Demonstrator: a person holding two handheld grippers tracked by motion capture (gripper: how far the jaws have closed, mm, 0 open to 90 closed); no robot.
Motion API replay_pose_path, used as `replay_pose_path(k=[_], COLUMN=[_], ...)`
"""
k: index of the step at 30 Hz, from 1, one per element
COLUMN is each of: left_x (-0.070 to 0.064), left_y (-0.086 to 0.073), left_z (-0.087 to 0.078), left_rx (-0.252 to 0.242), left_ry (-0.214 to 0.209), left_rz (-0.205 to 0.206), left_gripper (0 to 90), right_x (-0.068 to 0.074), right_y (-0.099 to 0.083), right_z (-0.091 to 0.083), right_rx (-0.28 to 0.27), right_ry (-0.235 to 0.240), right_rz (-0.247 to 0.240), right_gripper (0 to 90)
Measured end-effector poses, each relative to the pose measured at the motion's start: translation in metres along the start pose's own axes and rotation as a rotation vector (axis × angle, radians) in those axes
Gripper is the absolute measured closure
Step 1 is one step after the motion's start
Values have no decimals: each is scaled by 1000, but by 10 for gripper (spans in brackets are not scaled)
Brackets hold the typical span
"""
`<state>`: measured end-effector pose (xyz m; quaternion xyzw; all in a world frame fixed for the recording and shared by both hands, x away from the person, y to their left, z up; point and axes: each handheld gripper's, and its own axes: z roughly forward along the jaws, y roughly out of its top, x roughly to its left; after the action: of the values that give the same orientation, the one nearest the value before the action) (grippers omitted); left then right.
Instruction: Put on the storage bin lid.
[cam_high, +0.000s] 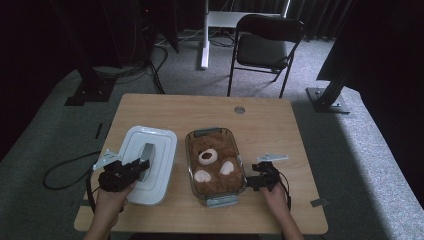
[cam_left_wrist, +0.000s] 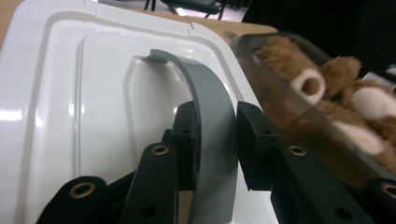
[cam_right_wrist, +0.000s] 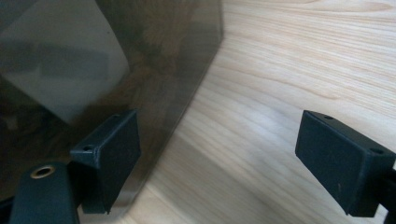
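Left gripper (cam_left_wrist: 215, 140): jaws narrowly straddle the curved grey handle (cam_left_wrist: 210, 112) of the white plastic lid (cam_high: 148, 162), left of the clear plastic tub (cam_high: 215, 200). Right gripper (cam_right_wrist: 219, 158): jaws wide, beside tub's right wall; bare wooden table (cam_high: 270, 125) beyond.

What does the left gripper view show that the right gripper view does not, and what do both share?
Left gripper view alone: the white lid, its grey handle standing between the left gripper jaws with a small gap on one side, and the brown teddy bear.

Right gripper view alone: the right gripper, jaws wide open, and bare wooden table.

Both: the clear container, beside the lid and beside the right jaws.
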<state>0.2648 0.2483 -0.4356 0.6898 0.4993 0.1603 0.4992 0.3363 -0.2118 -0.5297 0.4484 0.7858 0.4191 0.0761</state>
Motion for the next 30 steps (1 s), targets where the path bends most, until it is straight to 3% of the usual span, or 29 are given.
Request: replay_pose_path(k=[2, 5, 16, 30], left_x=[-4, -6, -23, -44], left_y=[4, 10, 28, 39], left_z=[-1, -2, -10, 9], left_rx=[-10, -20, -59, -29], left_ry=[-15, -69, -86, -136], left_rz=[5, -6, 37, 74], left_gripper=[713, 714, 718, 720], right_x=[6, 12, 41, 76], right_y=[-1, -2, -1, 10], right_z=[2, 6, 23, 48], right_rx=[-4, -6, 11, 34], right_ry=[-3, 8, 28, 52], right_rz=[-12, -25, -85, -144], right_gripper=[135, 135, 135, 134])
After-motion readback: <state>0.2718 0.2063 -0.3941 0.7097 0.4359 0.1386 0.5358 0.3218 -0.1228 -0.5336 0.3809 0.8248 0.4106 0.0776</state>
